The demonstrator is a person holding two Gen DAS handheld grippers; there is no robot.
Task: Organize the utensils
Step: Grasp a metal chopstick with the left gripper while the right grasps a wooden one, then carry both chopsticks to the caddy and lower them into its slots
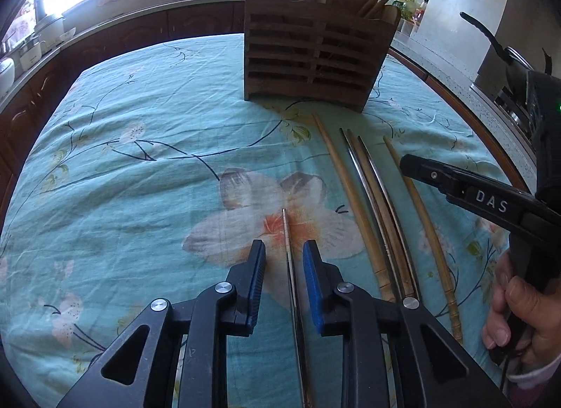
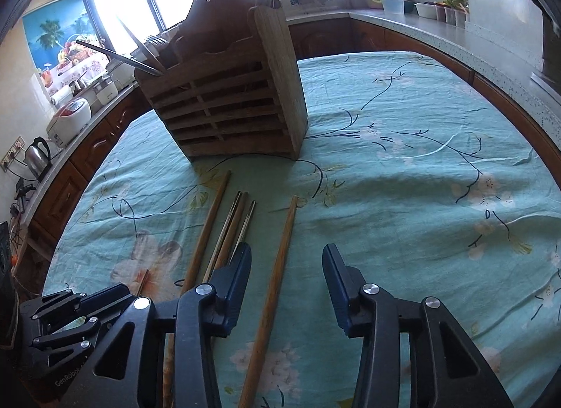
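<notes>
Straddling a thin metal chopstick (image 1: 288, 250) on the teal floral cloth (image 1: 140, 180), the left gripper (image 1: 284, 260) has its blue pads apart on either side, not yet pressing it. The wooden utensil holder (image 1: 308, 60) stands upright beyond, already holding several utensils. In front of the holder lie more chopsticks side by side. The right gripper (image 2: 287, 264) is spread around the outermost wooden chopstick (image 2: 277, 274), its pads clear of it. A hand (image 1: 519, 313) grips that tool's handle.
</notes>
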